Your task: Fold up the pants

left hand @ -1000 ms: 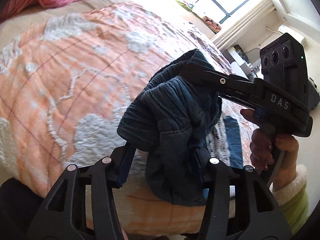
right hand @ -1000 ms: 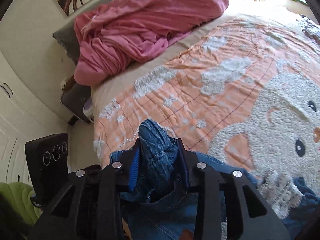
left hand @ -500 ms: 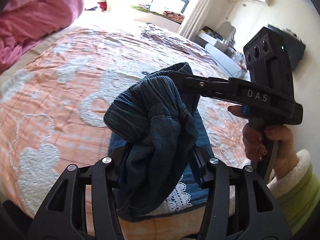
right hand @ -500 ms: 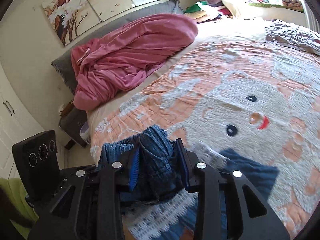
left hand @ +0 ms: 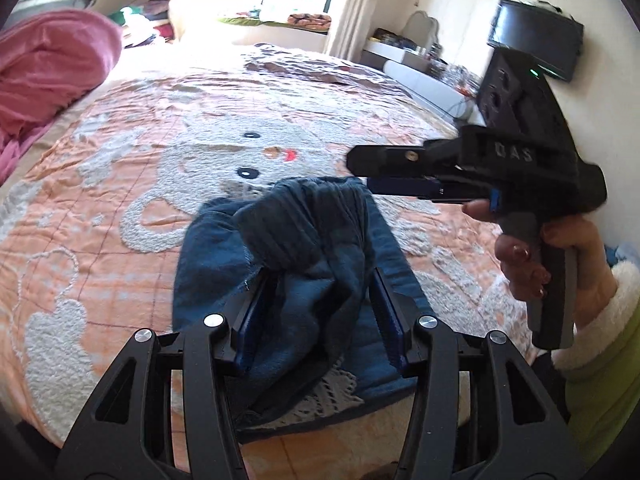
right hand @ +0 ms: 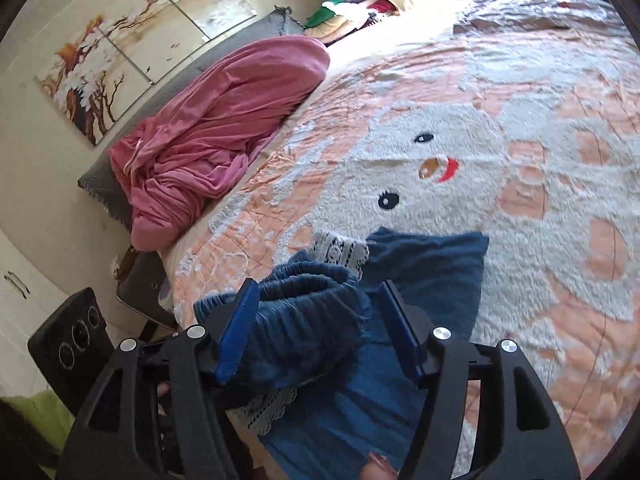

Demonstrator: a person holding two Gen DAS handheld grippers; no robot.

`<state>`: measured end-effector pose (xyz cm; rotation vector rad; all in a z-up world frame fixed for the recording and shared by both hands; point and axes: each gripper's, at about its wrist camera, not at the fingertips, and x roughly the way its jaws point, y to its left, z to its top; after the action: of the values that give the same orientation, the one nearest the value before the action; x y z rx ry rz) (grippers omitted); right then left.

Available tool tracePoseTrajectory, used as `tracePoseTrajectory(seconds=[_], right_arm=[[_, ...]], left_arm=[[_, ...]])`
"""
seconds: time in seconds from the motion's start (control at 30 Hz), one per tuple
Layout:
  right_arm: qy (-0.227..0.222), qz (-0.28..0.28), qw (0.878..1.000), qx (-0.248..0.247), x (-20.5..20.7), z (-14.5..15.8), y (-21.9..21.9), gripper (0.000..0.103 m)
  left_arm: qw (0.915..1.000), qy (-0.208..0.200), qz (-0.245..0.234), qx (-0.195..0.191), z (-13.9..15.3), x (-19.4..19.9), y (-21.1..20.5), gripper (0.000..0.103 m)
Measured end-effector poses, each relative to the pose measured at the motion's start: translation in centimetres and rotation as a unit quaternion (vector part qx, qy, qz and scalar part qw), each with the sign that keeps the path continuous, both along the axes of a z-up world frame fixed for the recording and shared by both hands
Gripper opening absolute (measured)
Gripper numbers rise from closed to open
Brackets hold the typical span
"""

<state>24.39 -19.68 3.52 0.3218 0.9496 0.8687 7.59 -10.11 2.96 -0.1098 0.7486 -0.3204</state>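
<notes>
Denim, dark blue with a gathered ribbed waistband: the pants (left hand: 304, 264) lie on the fluffy peach bedspread (left hand: 120, 184), bunched waistband pinched by the left gripper (left hand: 316, 300). From the right wrist, the right gripper (right hand: 316, 320), jaws just opened, straddles the waistband loosely.

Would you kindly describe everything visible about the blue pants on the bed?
The pants are dark blue denim with a gathered elastic waistband and white lace trim. They lie folded over on the orange bedspread, legs flat, waistband bunched on top. The left claw grips a fold of the waistband. The right claw has just been opening; cloth sits between its fingers, against the left one and clear of the right.
</notes>
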Motion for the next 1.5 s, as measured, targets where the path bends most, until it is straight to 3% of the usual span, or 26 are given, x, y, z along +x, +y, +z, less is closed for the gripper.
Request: tracePoseTrajectory(seconds=[0.13,0.3,0.4,0.43,0.5,0.6,0.73,0.87,0.93,0.97,1.17,1.3,1.4,1.5], right_arm=[[0.027,-0.013,0.999,-0.015,-0.8,-0.9,-0.5,0.072],[0.058,-0.035,0.997,-0.044,-1.4,-2.8,-0.5,0.079],[0.064,-0.037,0.995,-0.066,-1.4,-3.8,0.0,0.079],[0.062,-0.037,0.995,-0.07,-1.5,-4.0,0.0,0.072],[0.064,-0.028,0.995,-0.076,-1.5,-4.3,0.2,0.047],[0.05,-0.028,0.994,-0.091,-1.8,-4.2,0.1,0.042],[0.046,-0.032,0.996,-0.069,-2.3,-3.8,-1.0,0.042],[0.041,-0.034,0.997,-0.062,-2.5,-3.6,-1.3,0.042],[0.039,-0.037,0.996,-0.072,-2.6,-3.7,-1.2,0.042],[0.04,-0.038,0.996,-0.076,-2.6,-3.9,-1.2,0.042],[0.04,-0.041,0.994,-0.094,-2.2,-4.4,-0.8,0.044],[0.033,-0.048,0.994,-0.093,-2.1,-4.0,-1.2,0.056],[0.016,-0.062,0.995,-0.076,-2.1,-2.9,-1.7,0.057],[-0.021,-0.069,0.993,-0.094,-2.0,-1.8,-1.1,0.058]], left_arm=[[0.999,0.004,-0.04,0.02,-1.2,-1.3,-2.5,0.042],[0.9958,0.006,-0.073,0.054,-3.3,-2.6,-4.9,0.05],[0.9962,0.003,-0.075,0.045,-3.0,-2.7,-4.5,0.05],[0.9963,0.004,-0.077,0.039,-2.9,-2.7,-4.2,0.05],[0.9963,0.003,-0.08,0.033,-2.6,-2.9,-3.6,0.052],[0.9973,-0.008,-0.072,0.008,-1.3,-3.6,-1.7,0.054],[0.9989,-0.022,-0.04,0.008,0.1,-3.5,0.8,0.057],[0.9993,-0.009,-0.031,0.016,-0.5,-2.1,1.5,0.055],[0.9991,0.011,-0.037,0.019,-1.5,-1.7,1.3,0.039],[0.9988,0.021,-0.039,0.019,-2.0,-1.6,1.2,0.038],[0.9987,0.022,-0.041,0.021,-2.3,-1.9,1.2,0.038],[0.9987,0.023,-0.041,0.019,-2.4,-2.1,1.0,0.038],[0.9987,0.023,-0.041,0.02,-2.4,-2.1,1.0,0.038],[0.9985,0.024,-0.044,0.024,-2.5,-2.3,0.8,0.038]])
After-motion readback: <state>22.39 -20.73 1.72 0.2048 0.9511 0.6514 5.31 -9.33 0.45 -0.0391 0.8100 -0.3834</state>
